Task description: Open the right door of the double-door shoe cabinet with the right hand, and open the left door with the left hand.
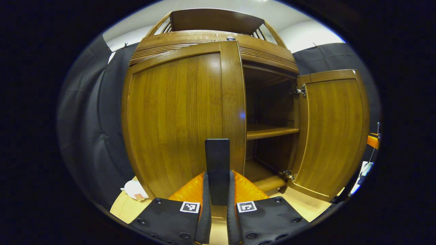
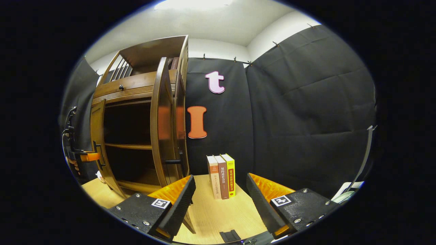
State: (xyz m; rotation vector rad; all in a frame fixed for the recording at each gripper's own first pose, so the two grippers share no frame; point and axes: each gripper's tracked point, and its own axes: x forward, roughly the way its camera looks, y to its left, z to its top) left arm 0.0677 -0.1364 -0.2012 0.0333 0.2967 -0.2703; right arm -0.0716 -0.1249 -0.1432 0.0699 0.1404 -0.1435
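The left claw (image 1: 218,200) is clamped on the left door's black handle (image 1: 217,163). The right claw (image 2: 219,200) hangs apart over the desk (image 2: 218,214), beside the swung-out right door (image 2: 160,122).

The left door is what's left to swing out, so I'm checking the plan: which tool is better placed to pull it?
Left. The left tool is shut on the left door's handle, with the left door barely ajar. The right tool hangs open beside the open right door, facing the books.
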